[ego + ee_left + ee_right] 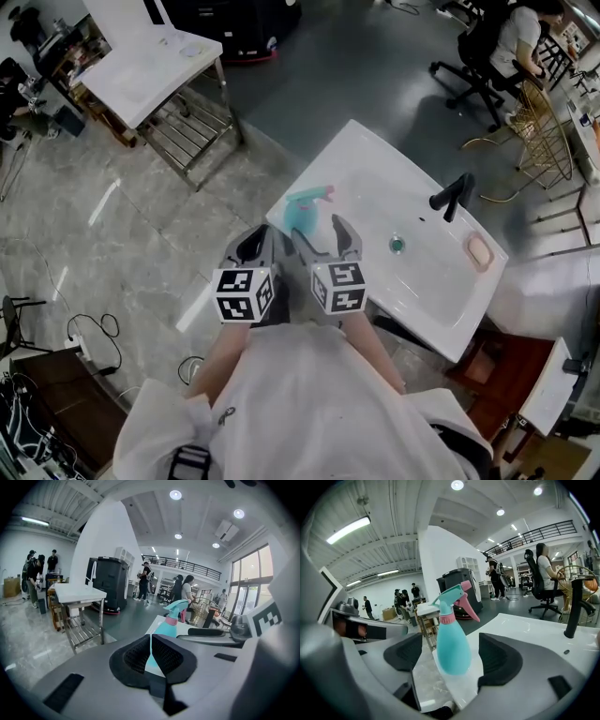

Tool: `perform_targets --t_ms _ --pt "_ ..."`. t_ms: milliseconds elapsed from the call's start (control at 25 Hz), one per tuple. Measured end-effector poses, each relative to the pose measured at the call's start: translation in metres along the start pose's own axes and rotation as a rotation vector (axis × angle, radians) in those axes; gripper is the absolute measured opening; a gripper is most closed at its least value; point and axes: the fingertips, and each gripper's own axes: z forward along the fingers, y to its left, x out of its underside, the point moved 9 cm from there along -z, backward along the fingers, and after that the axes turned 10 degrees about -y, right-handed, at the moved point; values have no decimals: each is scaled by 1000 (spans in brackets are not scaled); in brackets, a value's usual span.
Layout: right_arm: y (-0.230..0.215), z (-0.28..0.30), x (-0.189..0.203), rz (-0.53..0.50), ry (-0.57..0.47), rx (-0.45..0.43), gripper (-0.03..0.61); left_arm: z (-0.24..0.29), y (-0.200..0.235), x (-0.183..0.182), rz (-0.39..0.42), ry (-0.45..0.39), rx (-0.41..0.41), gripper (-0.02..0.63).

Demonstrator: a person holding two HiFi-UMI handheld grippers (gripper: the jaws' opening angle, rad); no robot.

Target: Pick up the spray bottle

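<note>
The spray bottle (304,214) stands upright on the left corner of the sink (375,164), as the head view shows it. The drain (397,245) lies in the middle of the sink's bowl, the tap (453,197) stands on its far rim behind the drain, and the soap (479,251) lies at its right end. The right gripper (321,232) reaches over the sink's near edge, with the bottle between its jaws and touching neither. The left gripper (253,244) is just left of that corner, off the sink. A desk (150,56) stands well apart to the sink's far left. A seated person (514,33) is beyond its far right.
</note>
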Motion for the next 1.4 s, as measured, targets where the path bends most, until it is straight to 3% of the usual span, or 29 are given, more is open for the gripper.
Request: perform_targets --t_ms 200,520,1200,1400 --pt "-2 26 8 -19 31 -3 382 10 12 3 -3 24 -8 32" --pt "-1 52 12 -52 37 3 383 20 29 1 -3 46 -17 32" --pt "1 86 25 -129 162 8 382 24 45 6 -12 83 -54 32" --pt "0 87 27 -129 149 6 382 27 47 7 -8 91 -51 32"
